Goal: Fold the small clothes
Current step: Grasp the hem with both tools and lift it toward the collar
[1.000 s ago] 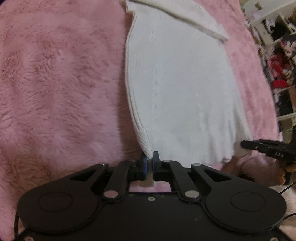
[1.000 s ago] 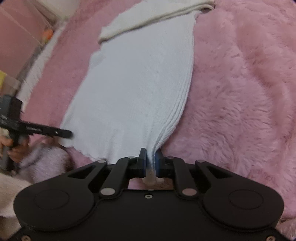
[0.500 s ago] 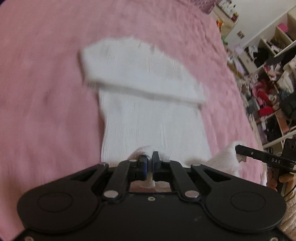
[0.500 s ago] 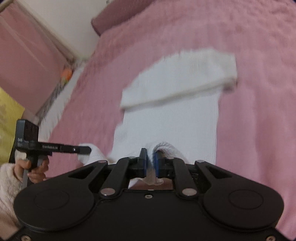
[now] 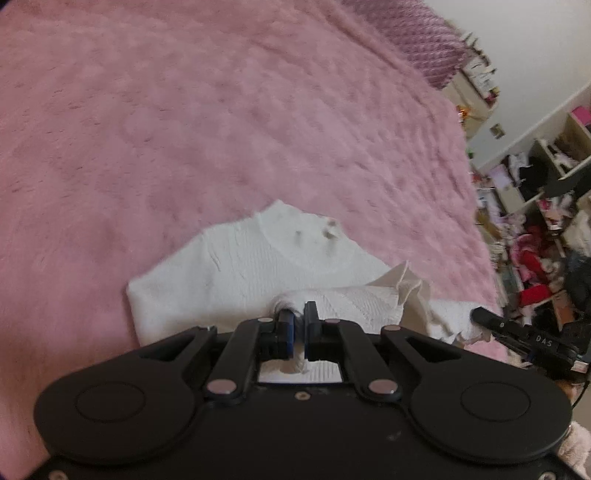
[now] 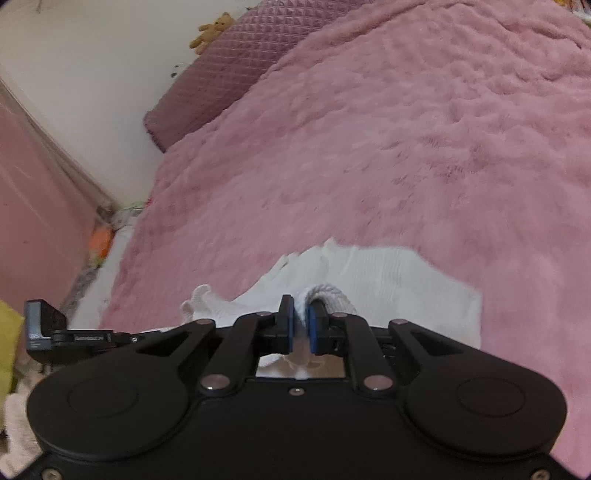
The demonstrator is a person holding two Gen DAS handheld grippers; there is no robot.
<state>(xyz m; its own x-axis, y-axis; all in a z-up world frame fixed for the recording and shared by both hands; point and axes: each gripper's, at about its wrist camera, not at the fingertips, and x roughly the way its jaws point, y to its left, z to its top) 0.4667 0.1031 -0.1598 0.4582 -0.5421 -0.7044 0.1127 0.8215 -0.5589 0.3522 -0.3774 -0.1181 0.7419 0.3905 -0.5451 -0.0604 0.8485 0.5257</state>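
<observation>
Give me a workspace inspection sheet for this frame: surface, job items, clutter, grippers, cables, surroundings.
Surface: pink fluffy blanket covering the bed.
Job's things: white knit sweater, hem lifted and brought over the body toward the collar.
Clutter: nothing seen on the blanket.
Grippers: left gripper and right gripper each shut on a bunch of hem.
Cables: thin dark cable at the lower right edge of the left view.
Surroundings: purple quilted pillow, teddy bear, packed shelves, pink wall panel.
</observation>
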